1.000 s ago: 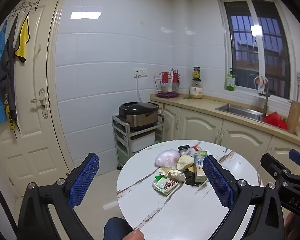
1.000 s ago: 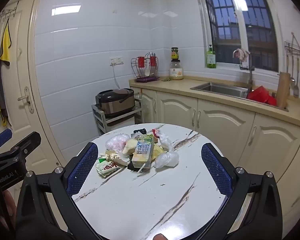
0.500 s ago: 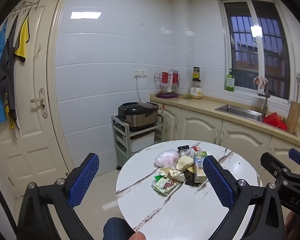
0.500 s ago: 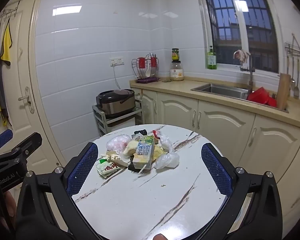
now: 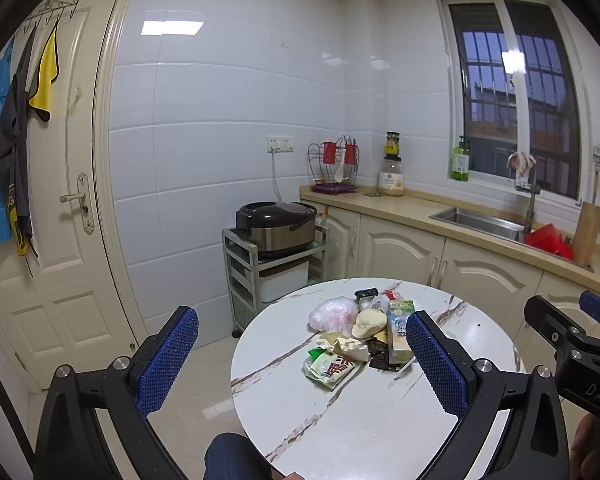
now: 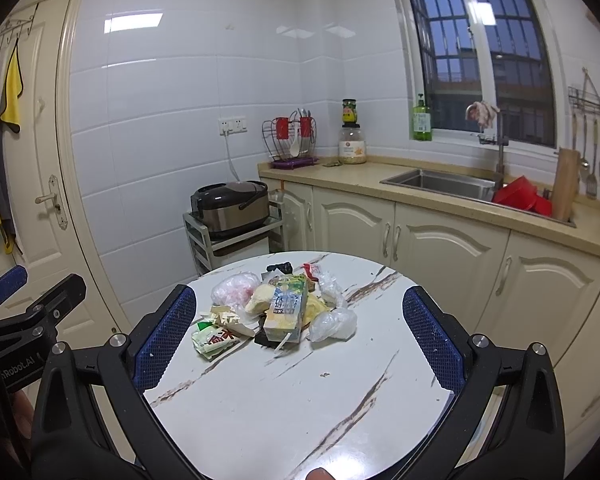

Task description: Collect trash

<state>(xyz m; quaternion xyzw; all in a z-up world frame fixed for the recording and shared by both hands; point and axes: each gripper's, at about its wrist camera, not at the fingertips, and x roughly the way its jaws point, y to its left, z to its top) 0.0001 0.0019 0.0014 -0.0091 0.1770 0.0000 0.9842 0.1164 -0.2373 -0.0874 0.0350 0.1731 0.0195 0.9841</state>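
Right wrist alone shows clear bag (image 6: 333, 324); both grippers gape wide, empty.

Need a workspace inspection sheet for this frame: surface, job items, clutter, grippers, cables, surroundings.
Surface: round white marble-look table, near half bare but for a few crumbs.
Job's things: trash pile at the far middle of the table, including a drink carton, green snack wrapper, pink plastic bag, clear plastic bag and crumpled paper.
Clutter: nothing seen apart from the trash.
Grippers: left gripper open, empty, short of the pile; right gripper open, empty, pile framed between its fingers.
Cables: white cord hanging from the wall socket toward the rice cooker.
Surroundings: sink, counter, cabinets, door, window.
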